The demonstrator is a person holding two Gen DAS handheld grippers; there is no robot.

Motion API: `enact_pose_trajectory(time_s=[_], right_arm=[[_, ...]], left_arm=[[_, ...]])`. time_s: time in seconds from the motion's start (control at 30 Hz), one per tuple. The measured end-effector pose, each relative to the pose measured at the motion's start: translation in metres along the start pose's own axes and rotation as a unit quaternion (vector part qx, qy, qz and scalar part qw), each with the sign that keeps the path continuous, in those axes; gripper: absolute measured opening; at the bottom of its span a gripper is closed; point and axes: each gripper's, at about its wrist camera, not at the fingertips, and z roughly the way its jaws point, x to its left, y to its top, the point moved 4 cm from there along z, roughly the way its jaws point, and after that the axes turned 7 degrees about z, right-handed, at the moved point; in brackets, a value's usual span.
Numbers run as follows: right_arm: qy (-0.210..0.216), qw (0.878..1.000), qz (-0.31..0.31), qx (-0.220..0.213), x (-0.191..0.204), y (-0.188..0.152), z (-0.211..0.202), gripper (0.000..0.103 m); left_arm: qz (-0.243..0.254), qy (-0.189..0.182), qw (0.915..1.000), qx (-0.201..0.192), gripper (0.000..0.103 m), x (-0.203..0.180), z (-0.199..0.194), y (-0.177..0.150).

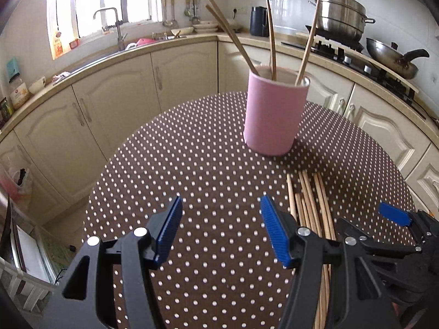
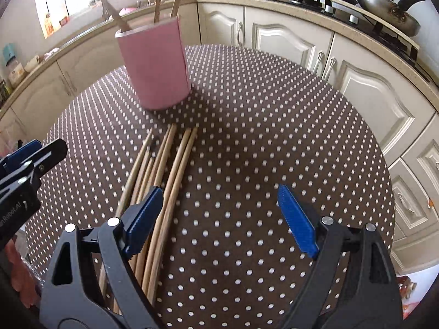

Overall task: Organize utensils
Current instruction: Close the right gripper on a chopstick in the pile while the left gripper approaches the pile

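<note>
A pink cylindrical holder (image 1: pixel 274 115) stands upright on the brown polka-dot table (image 1: pixel 205 170), with several wooden chopsticks (image 1: pixel 271 35) leaning in it. It also shows in the right wrist view (image 2: pixel 156 63). Several loose wooden chopsticks (image 2: pixel 164 170) lie in a bundle on the table in front of the holder; they also show in the left wrist view (image 1: pixel 312 200). My left gripper (image 1: pixel 221 230) is open and empty, left of the bundle. My right gripper (image 2: pixel 219 219) is open and empty, its left finger (image 2: pixel 142 219) over the bundle.
Cream kitchen cabinets (image 1: pixel 115 87) curve round the table. A sink with a tap (image 1: pixel 115 27) is at the back left. A hob with a steel pot (image 1: pixel 340 16) and a wok (image 1: pixel 395 57) is at the back right. The table edge (image 2: pixel 378 164) drops off on the right.
</note>
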Motion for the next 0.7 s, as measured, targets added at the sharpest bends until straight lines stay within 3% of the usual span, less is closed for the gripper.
enact_pose_trajectory(time_s=[0.17,0.57,0.63,0.7], right_arm=[[-0.008,1.000,-0.001,0.013,0.001,-0.010,0.008,0.084],[-0.059,0.998,-0.030,0.001,0.021,-0.020,-0.004,0.082],[-0.062,0.997,-0.036,0.007,0.028,-0.020,-0.002,0.075],[-0.062,0.997,-0.037,0.012,0.031,-0.019,0.001,0.060]], left_arm=[[0.001,-0.010,0.9998,0.016,0.059,-0.002,0.004,-0.012],[-0.013,-0.026,0.9991,0.031,0.059,-0.003,0.010,-0.023],[-0.018,-0.026,0.9989,0.033,0.059,-0.001,0.011,-0.023],[-0.021,-0.026,0.9989,0.034,0.059,0.002,0.011,-0.023]])
